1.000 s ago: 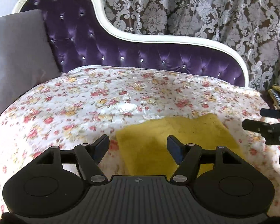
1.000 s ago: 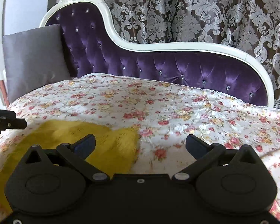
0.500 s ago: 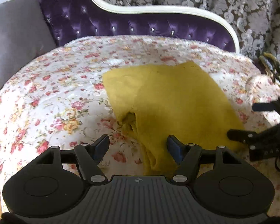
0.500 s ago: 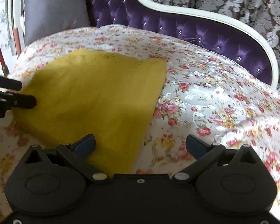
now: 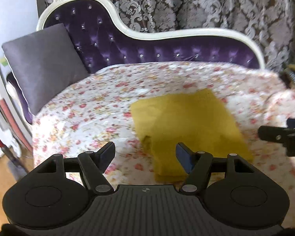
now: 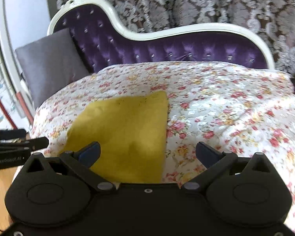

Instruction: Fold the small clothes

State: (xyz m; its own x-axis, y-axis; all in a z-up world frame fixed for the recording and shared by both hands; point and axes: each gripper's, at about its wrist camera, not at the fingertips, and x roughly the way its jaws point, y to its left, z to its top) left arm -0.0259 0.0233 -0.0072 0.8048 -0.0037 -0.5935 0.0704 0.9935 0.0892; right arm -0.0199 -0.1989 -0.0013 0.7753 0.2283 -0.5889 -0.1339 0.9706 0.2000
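Observation:
A folded mustard-yellow garment (image 5: 188, 122) lies flat on the floral sheet (image 5: 92, 106) near the front edge; it also shows in the right wrist view (image 6: 123, 129). My left gripper (image 5: 145, 153) is open and empty, hovering above the garment's near left corner. My right gripper (image 6: 147, 151) is open and empty, above the garment's near right edge. Each gripper's tip shows in the other's view: the right one (image 5: 279, 135) beside the garment's right side, the left one (image 6: 17, 143) at its left side. Neither touches the cloth.
The sheet covers a purple tufted chaise (image 5: 167, 49) with a white frame. A grey cushion (image 5: 43, 63) leans at the left end. Patterned curtains (image 5: 206, 4) hang behind. A striped item (image 5: 291, 74) lies at the far right. Wooden floor (image 5: 2, 177) lies below left.
Both grippers have pulled back and up from the garment. The views tilt up, so the garment looks smaller and farther. It stays folded on the sheet.

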